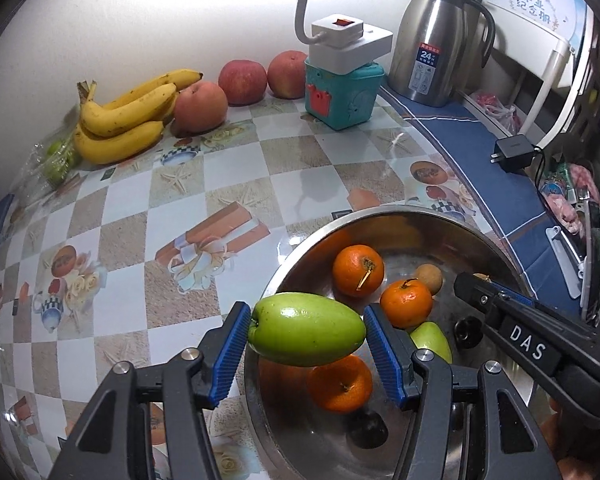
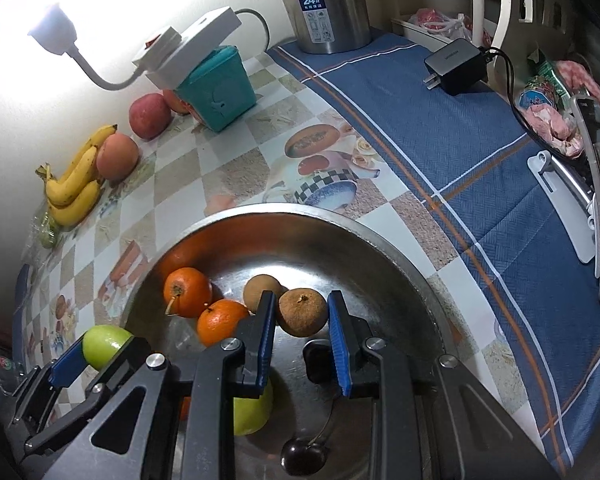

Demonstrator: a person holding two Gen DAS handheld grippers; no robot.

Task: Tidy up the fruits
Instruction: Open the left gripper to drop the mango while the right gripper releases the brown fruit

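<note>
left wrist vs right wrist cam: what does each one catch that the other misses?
Only the left wrist view: a third orange low in the bowl, under the held fruit, and the whole green fruit clamped between the left gripper's pads.

Only the right wrist view: the right gripper shut on a brown round fruit, and a dark cherry with its stem.

Both: the steel bowl, two oranges, bananas, apples, the teal box and the steel flask.
</note>
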